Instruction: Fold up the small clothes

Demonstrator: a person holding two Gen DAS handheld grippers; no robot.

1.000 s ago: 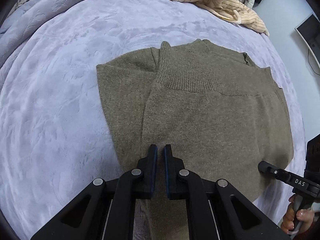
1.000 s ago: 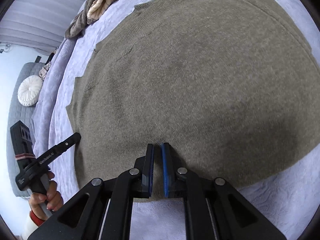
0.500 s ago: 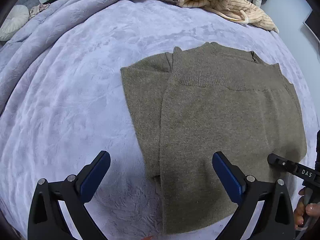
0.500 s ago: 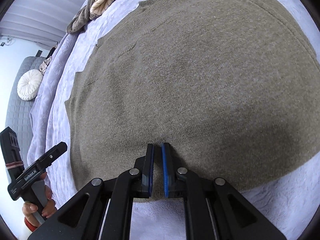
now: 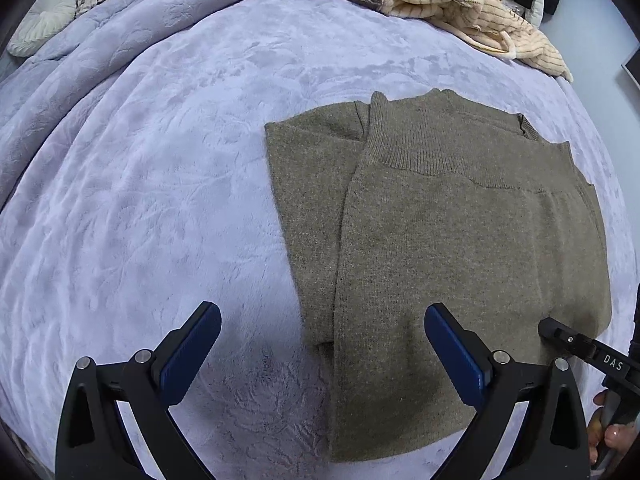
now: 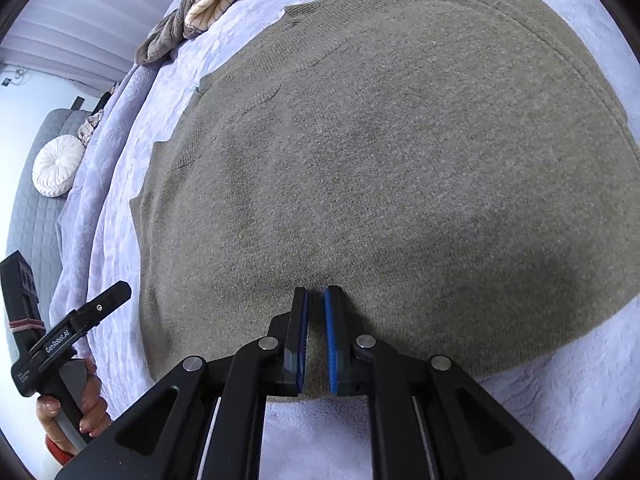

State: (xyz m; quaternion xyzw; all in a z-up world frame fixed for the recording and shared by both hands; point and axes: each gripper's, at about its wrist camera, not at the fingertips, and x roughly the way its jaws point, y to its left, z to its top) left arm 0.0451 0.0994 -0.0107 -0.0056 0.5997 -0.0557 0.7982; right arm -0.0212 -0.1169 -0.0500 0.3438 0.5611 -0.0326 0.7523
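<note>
An olive-brown knit sweater [image 5: 460, 248] lies flat and partly folded on the lilac bed cover [image 5: 140, 200], ribbed hem laid across its upper part. My left gripper [image 5: 322, 320] is wide open and empty, raised above the sweater's near left edge. My right gripper [image 6: 316, 300] is shut on the sweater's near edge [image 6: 360, 160], cloth pinched between its blue pads. The right gripper also shows at the right edge of the left wrist view [image 5: 580, 348]. The left gripper shows at the lower left of the right wrist view [image 6: 68, 332].
A heap of beige striped and grey clothes [image 5: 440, 4] lies at the far edge of the bed. A round white cushion [image 5: 44, 20] sits far left on a grey couch. The bed's edge and pale floor run along the right.
My left gripper opened wide, let go of the sweater and pulled back and up. The right gripper stayed shut on the sweater's edge.
</note>
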